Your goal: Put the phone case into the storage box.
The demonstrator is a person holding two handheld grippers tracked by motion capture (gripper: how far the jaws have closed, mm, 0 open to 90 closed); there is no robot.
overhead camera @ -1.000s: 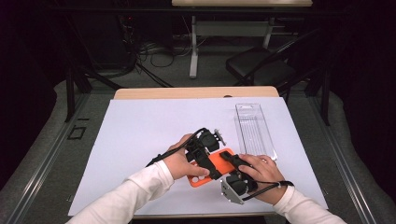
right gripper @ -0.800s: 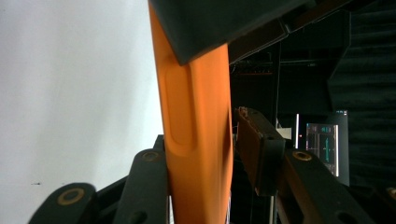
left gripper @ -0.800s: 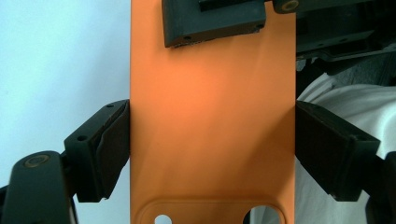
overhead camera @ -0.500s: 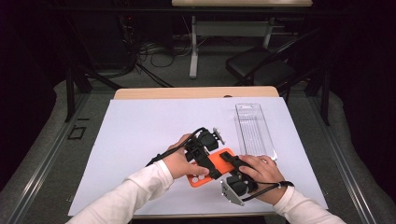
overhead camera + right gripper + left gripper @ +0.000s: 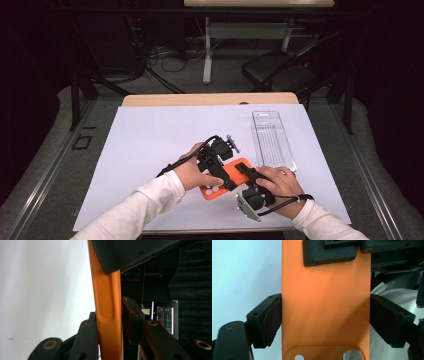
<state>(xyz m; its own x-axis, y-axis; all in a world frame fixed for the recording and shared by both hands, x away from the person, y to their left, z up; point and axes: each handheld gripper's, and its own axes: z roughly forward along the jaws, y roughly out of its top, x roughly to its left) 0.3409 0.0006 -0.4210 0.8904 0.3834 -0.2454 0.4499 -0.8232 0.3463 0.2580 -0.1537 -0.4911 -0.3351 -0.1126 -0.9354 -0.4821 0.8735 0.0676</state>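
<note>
Both tongs, left tongs [image 5: 325,322] and right tongs [image 5: 110,340], clamp the orange phone case [image 5: 325,305] between them.

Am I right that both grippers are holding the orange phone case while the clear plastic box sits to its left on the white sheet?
Not quite: in the high view the clear plastic box lies to the right of the orange phone case, not left. Both grippers do hold the case.

You are working at a wooden table [image 5: 210,99] that is carrying a big white sheet [image 5: 150,140] over most of its top. A clear plastic tray [image 5: 272,137] is lying on the sheet's far right part.
</note>
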